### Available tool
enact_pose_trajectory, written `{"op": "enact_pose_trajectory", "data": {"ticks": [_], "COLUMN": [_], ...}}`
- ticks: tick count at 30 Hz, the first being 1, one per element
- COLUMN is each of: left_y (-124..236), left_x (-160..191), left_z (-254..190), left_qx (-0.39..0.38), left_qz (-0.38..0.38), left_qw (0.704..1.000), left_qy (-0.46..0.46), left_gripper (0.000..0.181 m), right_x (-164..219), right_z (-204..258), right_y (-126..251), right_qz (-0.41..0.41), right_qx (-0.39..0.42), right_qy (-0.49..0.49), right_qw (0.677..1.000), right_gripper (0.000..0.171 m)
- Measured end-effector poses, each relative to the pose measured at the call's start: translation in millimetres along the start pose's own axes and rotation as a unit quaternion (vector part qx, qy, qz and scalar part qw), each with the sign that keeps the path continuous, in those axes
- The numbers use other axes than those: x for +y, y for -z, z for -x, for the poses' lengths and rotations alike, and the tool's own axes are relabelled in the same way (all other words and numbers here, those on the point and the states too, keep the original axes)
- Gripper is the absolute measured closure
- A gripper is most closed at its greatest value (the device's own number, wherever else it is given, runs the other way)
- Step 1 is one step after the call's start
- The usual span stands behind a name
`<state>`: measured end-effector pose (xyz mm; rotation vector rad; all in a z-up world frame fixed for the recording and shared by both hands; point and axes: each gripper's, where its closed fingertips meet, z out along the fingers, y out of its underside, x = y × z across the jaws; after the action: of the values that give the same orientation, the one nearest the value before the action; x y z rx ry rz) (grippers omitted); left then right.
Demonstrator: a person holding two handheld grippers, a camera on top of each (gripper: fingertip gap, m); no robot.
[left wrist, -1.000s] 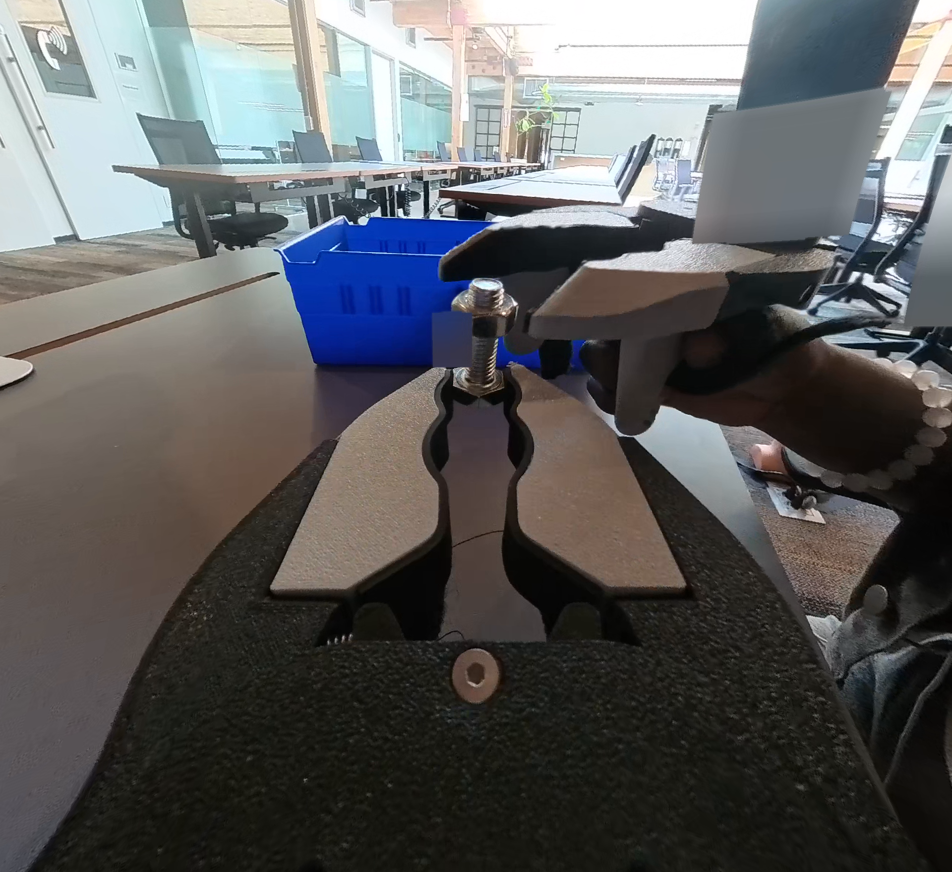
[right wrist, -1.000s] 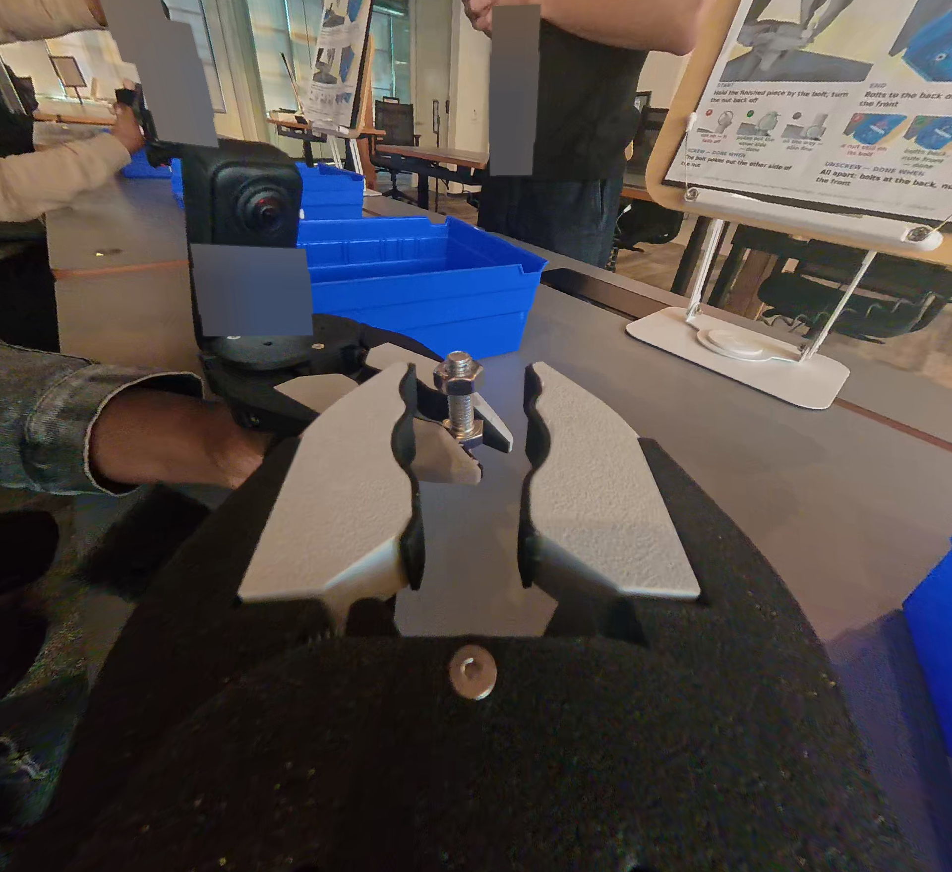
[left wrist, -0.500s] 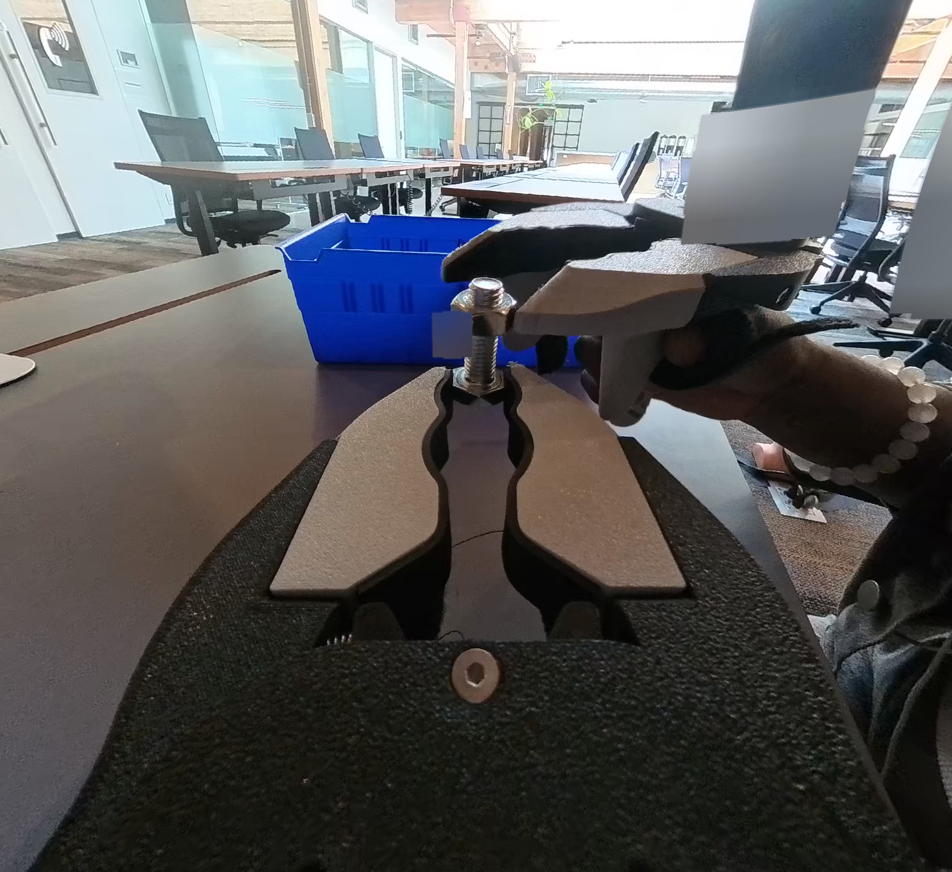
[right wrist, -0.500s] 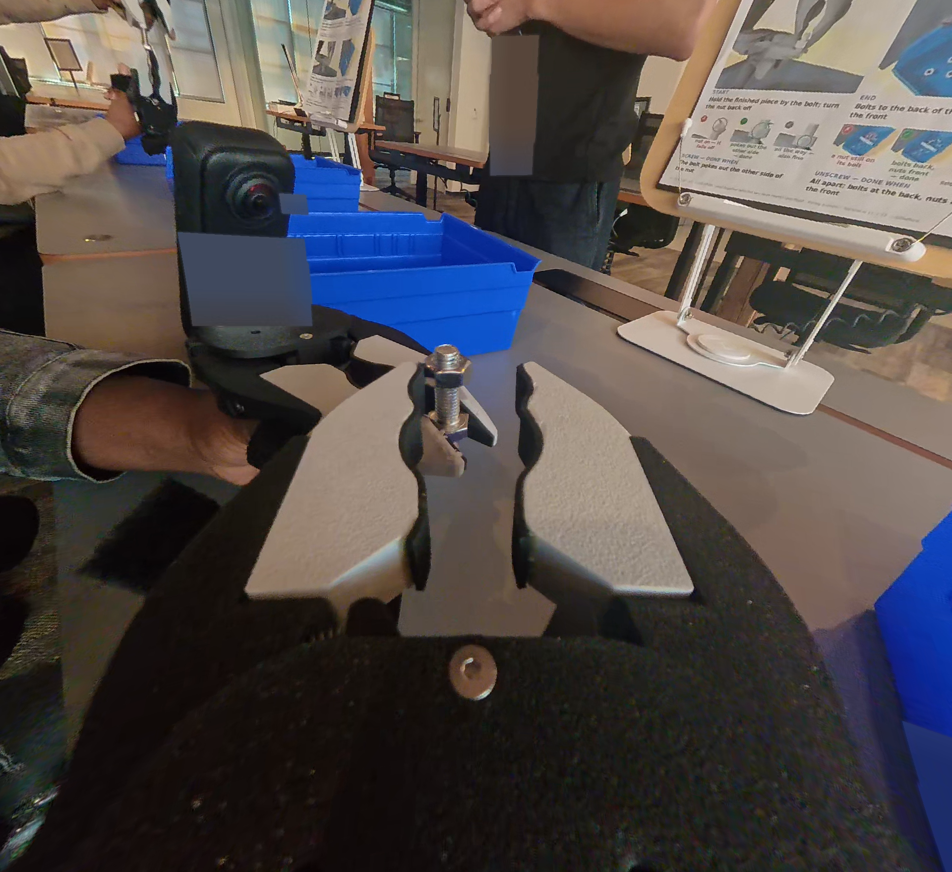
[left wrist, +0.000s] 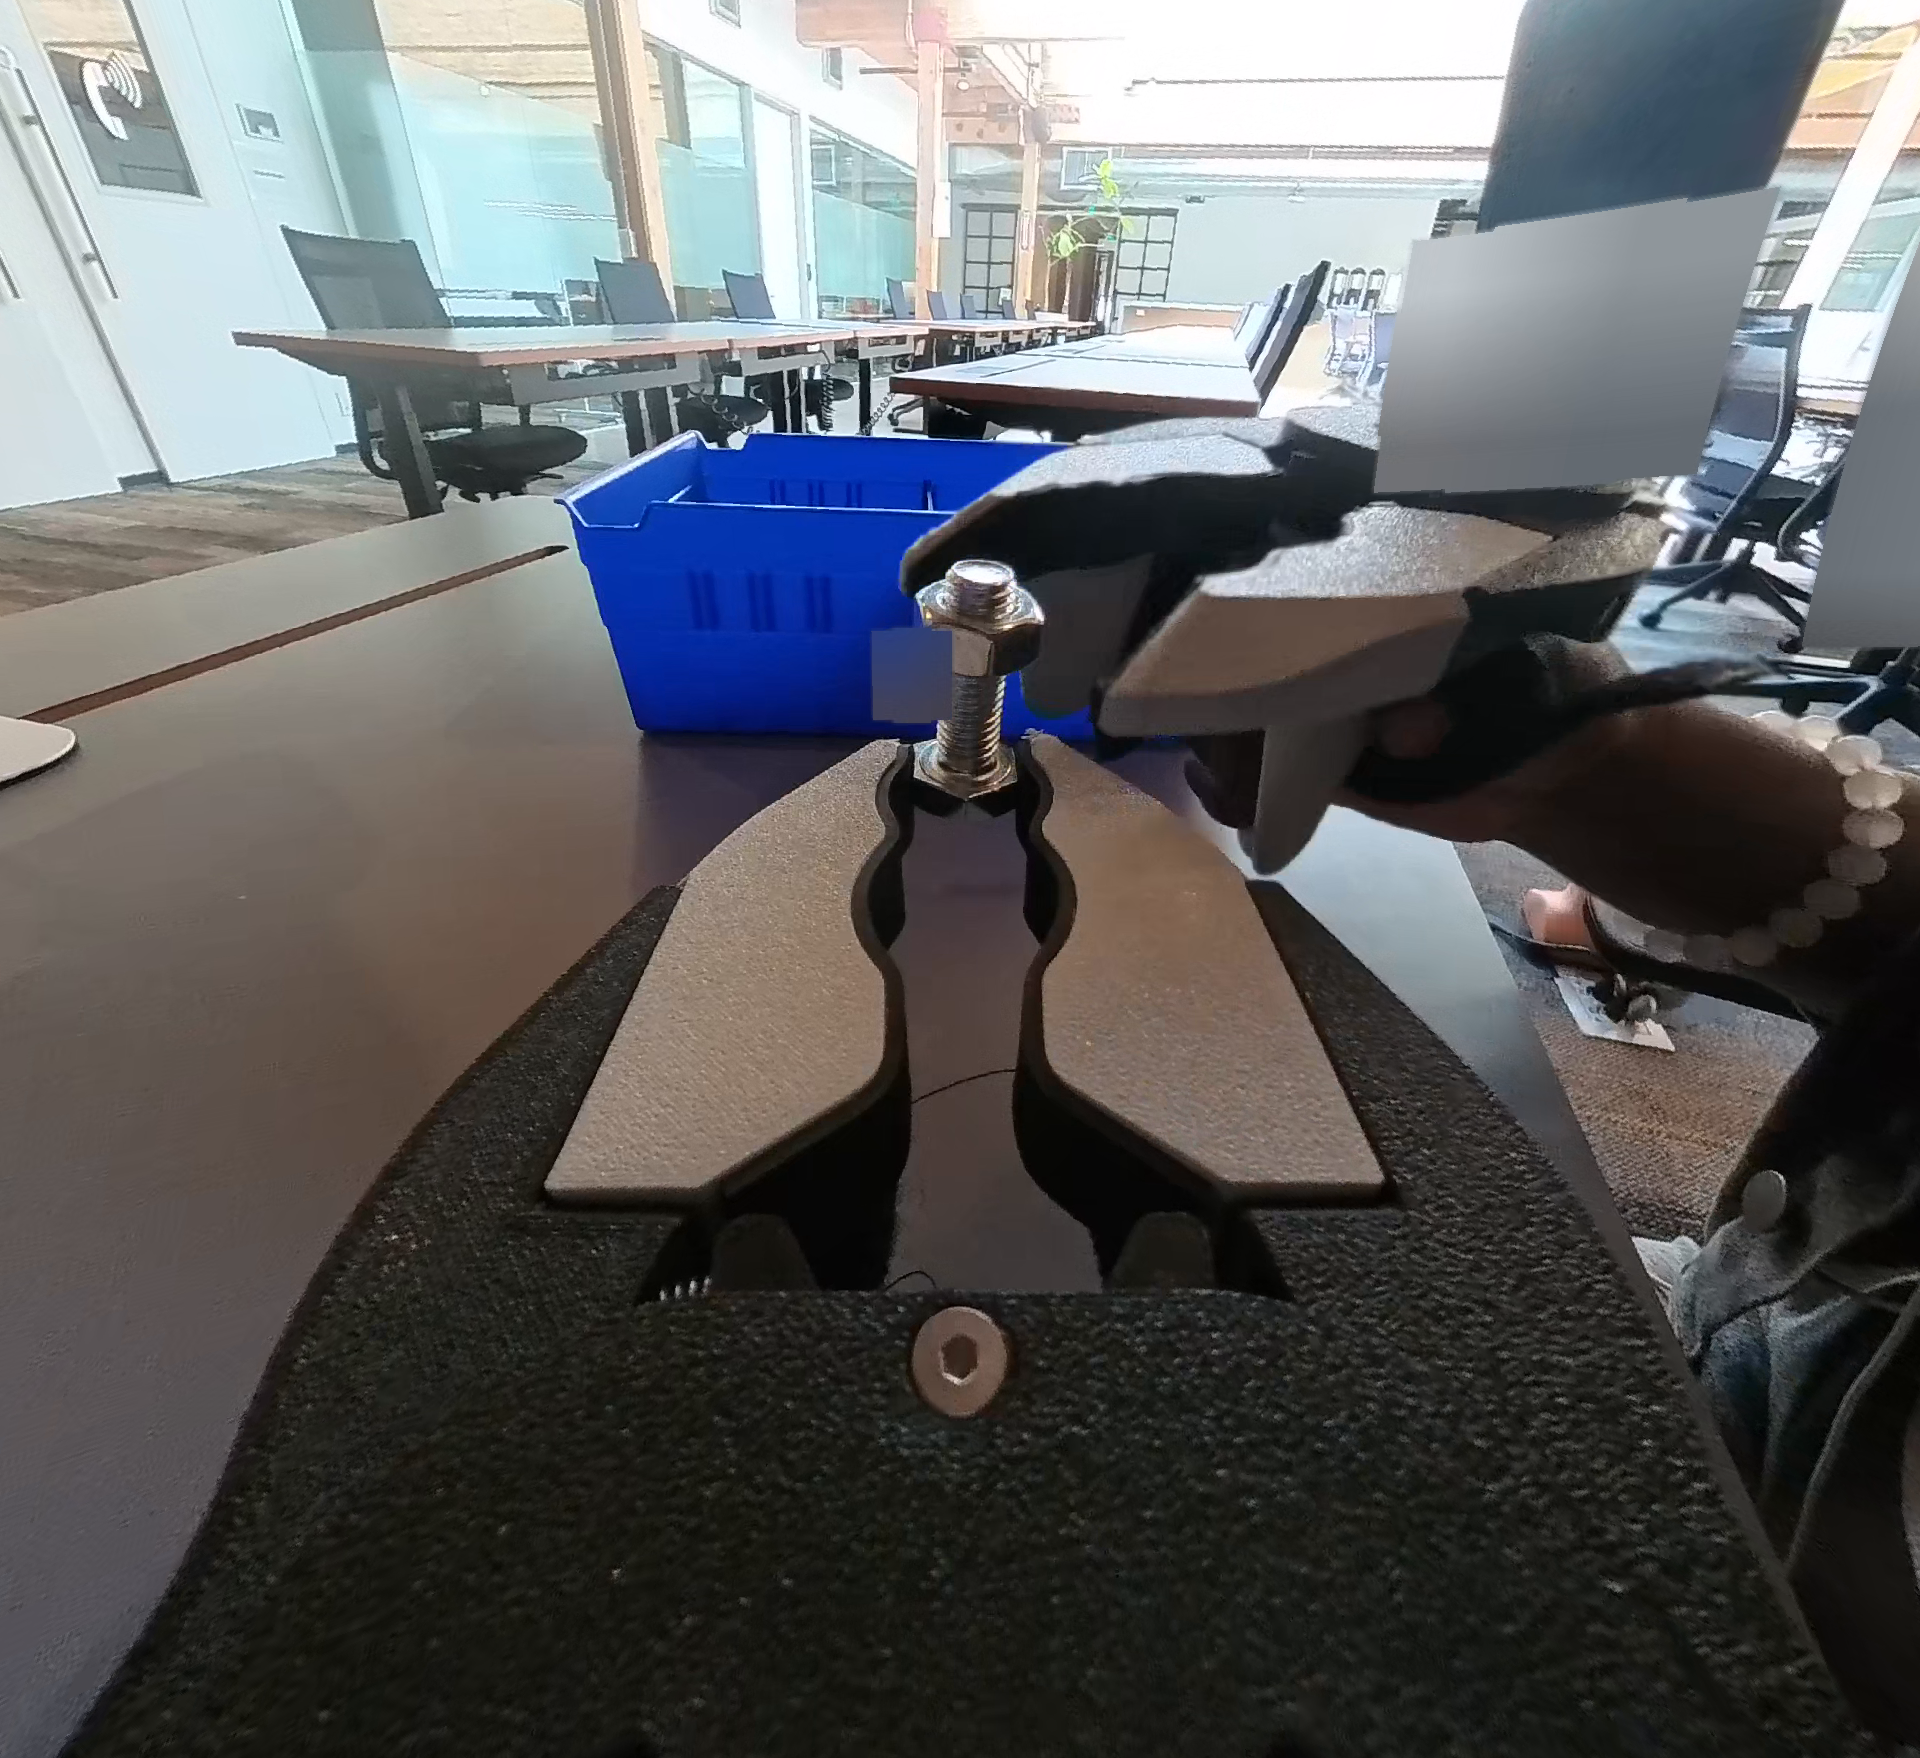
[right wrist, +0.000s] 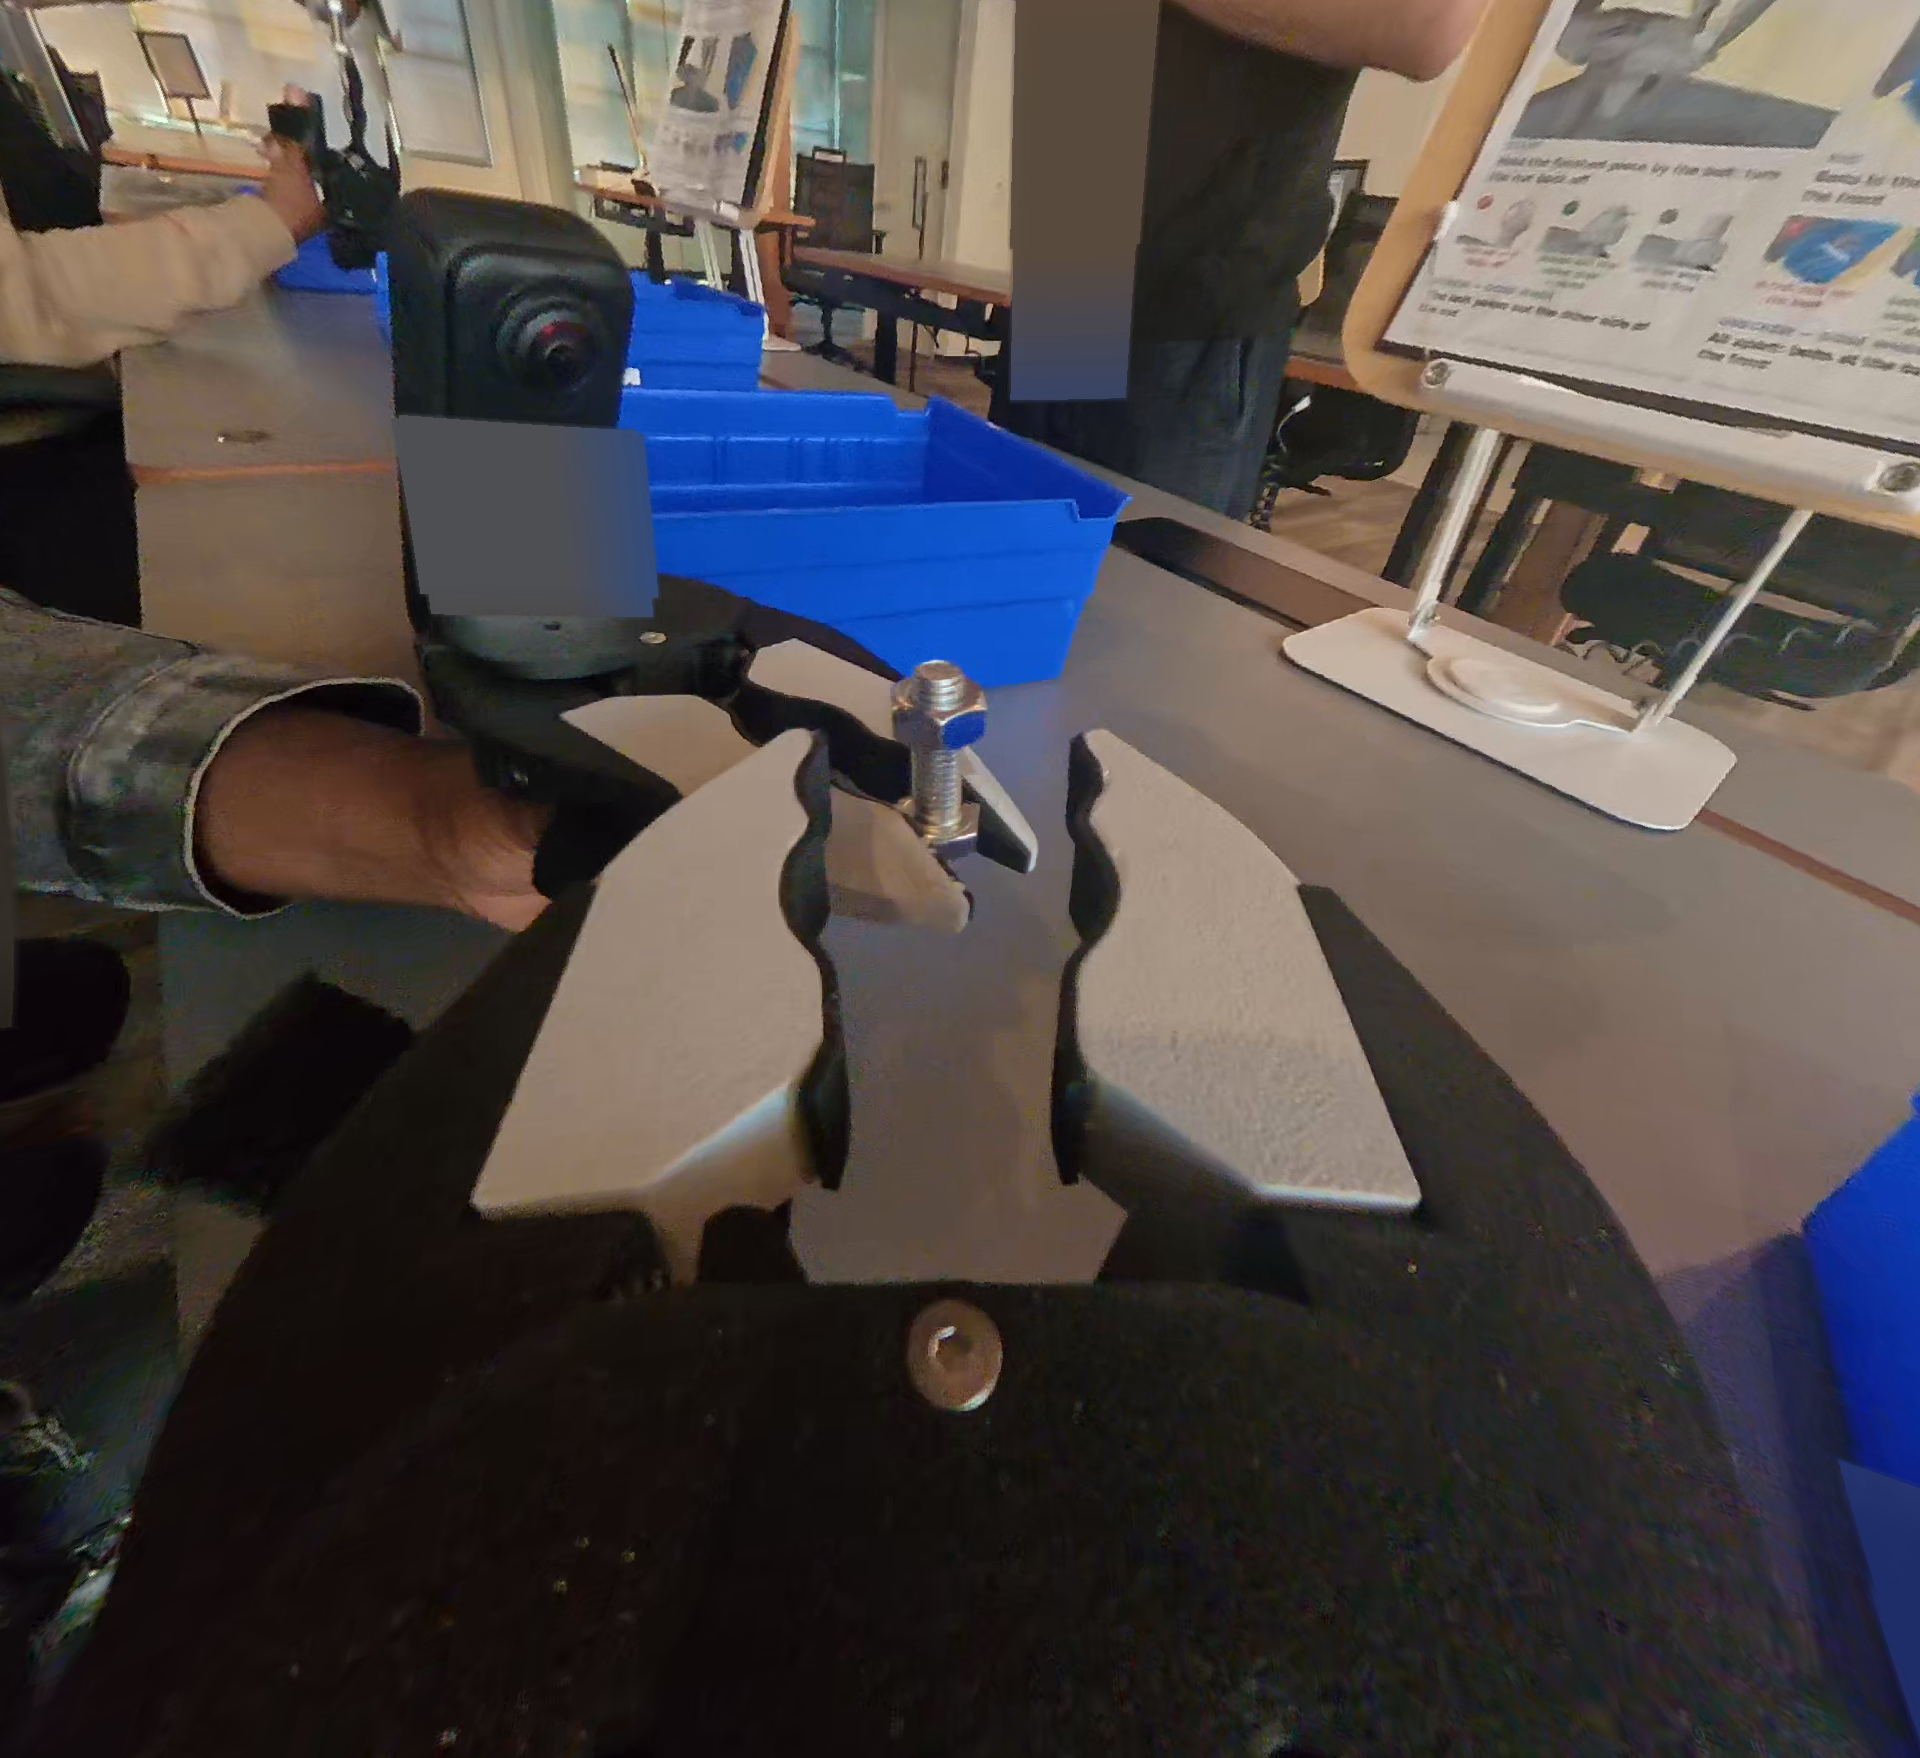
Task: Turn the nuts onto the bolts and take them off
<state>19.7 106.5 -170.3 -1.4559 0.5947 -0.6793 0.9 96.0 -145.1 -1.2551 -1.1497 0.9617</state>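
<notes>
The left gripper (left wrist: 966,778) pinches the hexagonal head of a bolt (left wrist: 968,700), which stands upright with its threaded shank pointing to twelve o'clock. A nut (left wrist: 977,619) sits near the top of the thread, with only the tip of the shank showing above it. The right gripper (right wrist: 945,758) is spread, its fingers (right wrist: 1184,939) apart on either side of the bolt and touching neither bolt nor nut; in the left wrist view it comes in from three o'clock, level with the nut.

Only the right wrist view shows an instruction board (right wrist: 1704,139) on a white stand at two o'clock, carrying photos and printed text (the writing is blurred here). It also shows a second printed poster (right wrist: 727,15) at eleven o'clock and a person in a dark shirt (right wrist: 1278,150) at twelve. A blue bin (left wrist: 769,586) on the dark table (left wrist: 312,825) appears in both views. Only the left wrist view shows a white door with a phone symbol (left wrist: 109,98) at ten o'clock.
</notes>
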Motion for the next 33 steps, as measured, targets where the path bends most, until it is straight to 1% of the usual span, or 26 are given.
{"op": "enact_pose_trajectory", "data": {"ticks": [3, 7, 8, 10, 12, 16, 18, 21, 28, 33], "left_y": [0, 0, 0, 1, 1, 0, -1, 0, -1, -1], "left_x": [0, 0, 0, 0, 0, 1, 0, 1, 1, 1], "left_z": [-1, -1, 0, 0, 0, -1, -1, 0, -1, -1], "left_qx": [0.0, 0.001, -0.001, 0.002, 0.001, 0.003, 0.003, 0.003, 0.003, 0.005], "left_qz": [-0.001, 0.0, 0.0, -0.003, -0.003, 0.001, 0.0, 0.001, 0.002, 0.003], "left_qw": [1.0, 1.0, 1.0, 1.0, 1.0, 1.0, 1.0, 1.0, 1.0, 1.0], "left_qy": [0.0, 0.001, 0.001, 0.006, 0.004, -0.001, 0.001, 0.0, -0.001, -0.003], "left_gripper": [0.163, 0.163, 0.163, 0.163, 0.163, 0.163, 0.163, 0.163, 0.163, 0.163], "right_x": [0, -2, -3, -3, -7, -7, -7, -5, -2, -3], "right_z": [2, -2, -2, -5, -11, -8, -5, 1, 6, 4], "right_y": [-3, -1, 0, 4, 9, 10, 8, 2, -2, -1], "right_qz": [0.002, -0.006, -0.005, -0.009, -0.023, -0.024, -0.026, -0.019, -0.008, -0.009], "right_qx": [0.001, 0.009, 0.007, 0.017, 0.034, 0.012, 0.003, -0.017, -0.028, -0.023], "right_qy": [0.008, 0.013, 0.013, 0.014, 0.019, 0.003, 0.003, -0.004, 0.005, 0.006], "right_qw": [1.0, 1.0, 1.0, 1.0, 0.999, 1.0, 1.0, 1.0, 1.0, 1.0], "right_gripper": [0.133, 0.148, 0.153, 0.171, 0.171, 0.169, 0.154, 0.145, 0.144, 0.147]}}
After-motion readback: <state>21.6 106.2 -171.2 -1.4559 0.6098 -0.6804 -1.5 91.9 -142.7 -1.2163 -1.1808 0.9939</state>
